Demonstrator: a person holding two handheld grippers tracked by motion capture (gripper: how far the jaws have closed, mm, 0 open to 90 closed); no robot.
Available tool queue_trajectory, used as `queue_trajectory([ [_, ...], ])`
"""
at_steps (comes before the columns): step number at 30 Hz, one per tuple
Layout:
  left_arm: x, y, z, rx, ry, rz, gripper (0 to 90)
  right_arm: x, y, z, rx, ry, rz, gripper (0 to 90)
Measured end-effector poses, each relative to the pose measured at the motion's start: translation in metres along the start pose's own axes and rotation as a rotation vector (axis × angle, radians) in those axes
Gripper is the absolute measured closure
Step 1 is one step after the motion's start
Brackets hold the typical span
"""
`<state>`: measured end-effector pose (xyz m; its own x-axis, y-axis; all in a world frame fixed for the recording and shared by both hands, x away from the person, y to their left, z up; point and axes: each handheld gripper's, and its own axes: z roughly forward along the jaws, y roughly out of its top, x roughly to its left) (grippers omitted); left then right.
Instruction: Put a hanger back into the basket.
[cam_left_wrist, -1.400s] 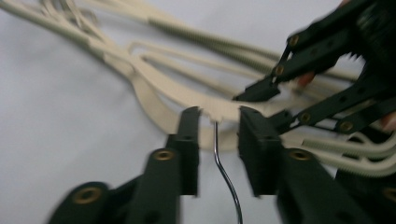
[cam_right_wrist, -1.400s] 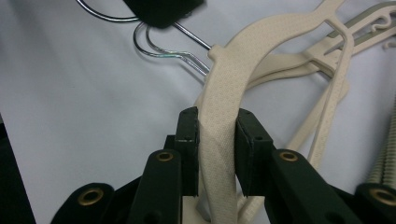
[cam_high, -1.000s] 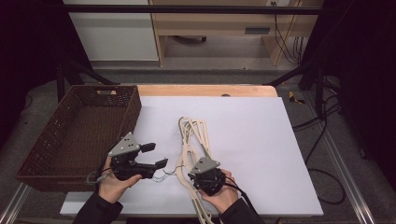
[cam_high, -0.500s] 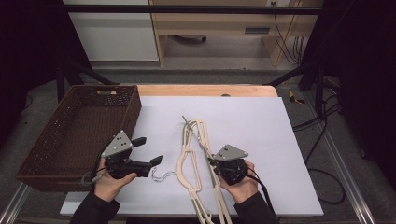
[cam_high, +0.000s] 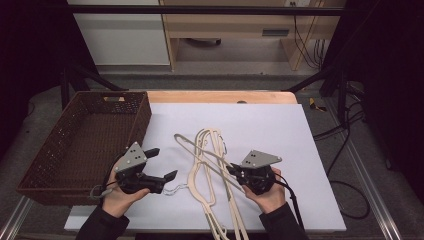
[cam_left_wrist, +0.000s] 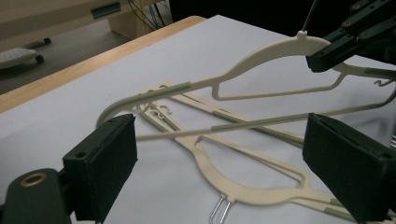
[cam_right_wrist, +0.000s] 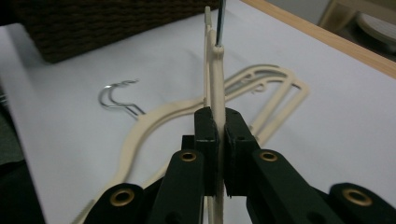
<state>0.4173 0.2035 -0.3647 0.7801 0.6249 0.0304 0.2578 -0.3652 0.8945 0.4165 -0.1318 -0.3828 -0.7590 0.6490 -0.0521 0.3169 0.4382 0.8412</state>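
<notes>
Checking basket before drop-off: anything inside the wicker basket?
The wicker basket looks empty: bare woven floor across what the high view shows. The near wall hides the strip just behind it, and the left gripper covers its near right corner.

At the lower centre of the frame the right gripper (cam_right_wrist: 217, 154) was clamped on a cream hanger (cam_right_wrist: 216, 93), which rose edge-on toward the top centre, its metal hook stem (cam_right_wrist: 220, 18) running out of the top edge. More hangers (cam_right_wrist: 261, 88) lay flat on the white surface (cam_right_wrist: 336, 121) behind it, their wire hooks (cam_right_wrist: 116, 98) at centre left. A dark wicker basket (cam_right_wrist: 93, 28) filled the upper left corner.
</notes>
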Motion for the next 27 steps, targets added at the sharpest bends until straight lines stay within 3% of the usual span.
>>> queue_trajectory([
  [3,-0.005,0.001,0.003,0.011,-0.017,0.029,10.1,0.007,0.005,0.0,-0.021,0.097,-0.013,86.6],
  [4,-0.006,0.001,0.004,0.017,-0.025,0.037,10.4,0.011,0.007,0.001,-0.032,0.155,-0.024,86.6],
  [6,-0.009,0.001,0.006,0.029,-0.041,0.054,11.0,0.013,0.008,0.001,-0.034,0.173,-0.03,86.6],
  [7,-0.01,0.001,0.007,0.035,-0.05,0.066,11.3,0.018,0.01,0.003,-0.036,0.224,-0.045,86.6],
  [9,-0.012,0.001,0.009,0.047,-0.061,0.077,12.2,0.019,0.011,0.003,-0.037,0.239,-0.049,86.6],
  [10,-0.014,0.001,0.011,0.057,-0.071,0.09,14.2,0.023,0.012,0.003,-0.042,0.286,-0.058,86.6],
  [11,-0.014,0.001,0.011,0.057,-0.071,0.09,16.5,0.023,0.012,0.003,-0.042,0.286,-0.058,86.6],
  [12,-0.015,0.001,0.011,0.066,-0.088,0.096,19.9,0.026,0.014,0.003,-0.044,0.317,-0.068,86.5],
  [13,-0.016,0.001,0.012,0.069,-0.095,0.099,19.9,0.026,0.014,0.003,-0.044,0.317,-0.068,86.5],
  [17,-0.022,0.002,0.015,0.092,-0.142,0.13,33.9,0.031,0.015,0.005,-0.041,0.352,-0.093,86.5],
  [18,-0.023,0.002,0.016,0.102,-0.149,0.139,42.0,0.034,0.016,0.006,-0.035,0.372,-0.11,86.5],
  [21,-0.025,0.002,0.018,0.123,-0.175,0.159,47.1,0.036,0.016,0.007,-0.025,0.381,-0.12,86.5],
  [24,-0.028,0.002,0.02,0.14,-0.21,0.164,62.9,0.036,0.015,0.009,-0.017,0.388,-0.124,86.5],
  [27,-0.029,0.002,0.02,0.154,-0.223,0.165,65.9,0.034,0.014,0.009,-0.016,0.401,-0.121,86.5],
])
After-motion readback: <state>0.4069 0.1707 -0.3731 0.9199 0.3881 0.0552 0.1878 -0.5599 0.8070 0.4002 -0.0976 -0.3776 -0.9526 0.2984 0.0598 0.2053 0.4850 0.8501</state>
